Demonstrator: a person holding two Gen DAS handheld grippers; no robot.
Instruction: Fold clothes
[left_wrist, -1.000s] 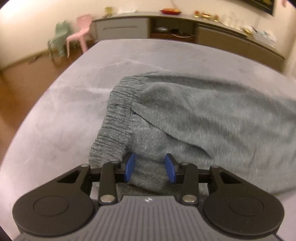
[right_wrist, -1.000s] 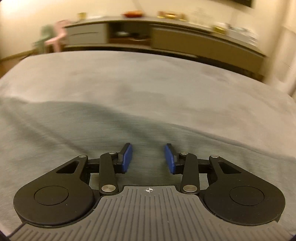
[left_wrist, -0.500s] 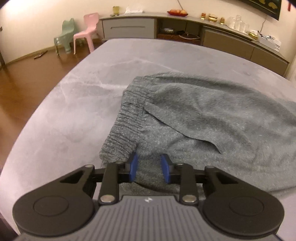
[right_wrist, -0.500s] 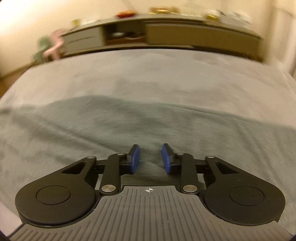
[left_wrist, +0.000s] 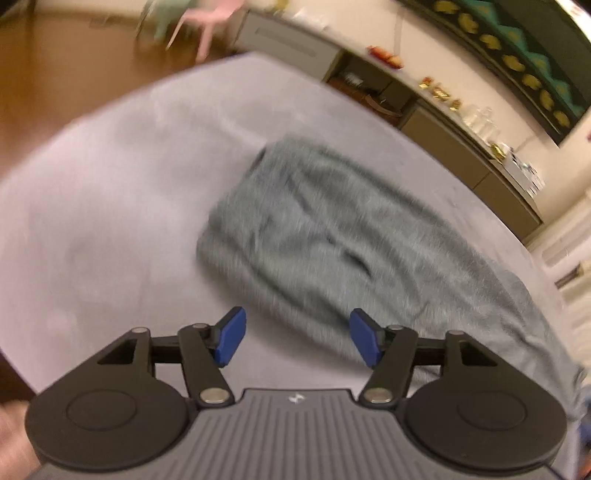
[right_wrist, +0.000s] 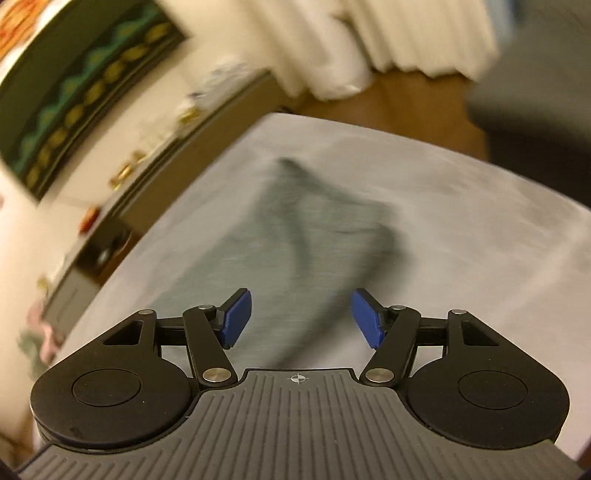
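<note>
Grey sweatpants lie spread on the grey table, waistband end toward the far left in the left wrist view. My left gripper is open and empty, raised above the near edge of the pants. In the right wrist view the pants run away from me, with the leg end far off. My right gripper is open and empty, lifted above the fabric. Both views are motion-blurred.
A long sideboard with small items runs along the far wall. Pink and green child chairs stand on the wooden floor at the far left. White curtains hang beyond the table's right end.
Both grippers opened wide, let go of the pants and lifted away from the table. The left view swung left, the right view swung right. The pants now lie folded narrower.
</note>
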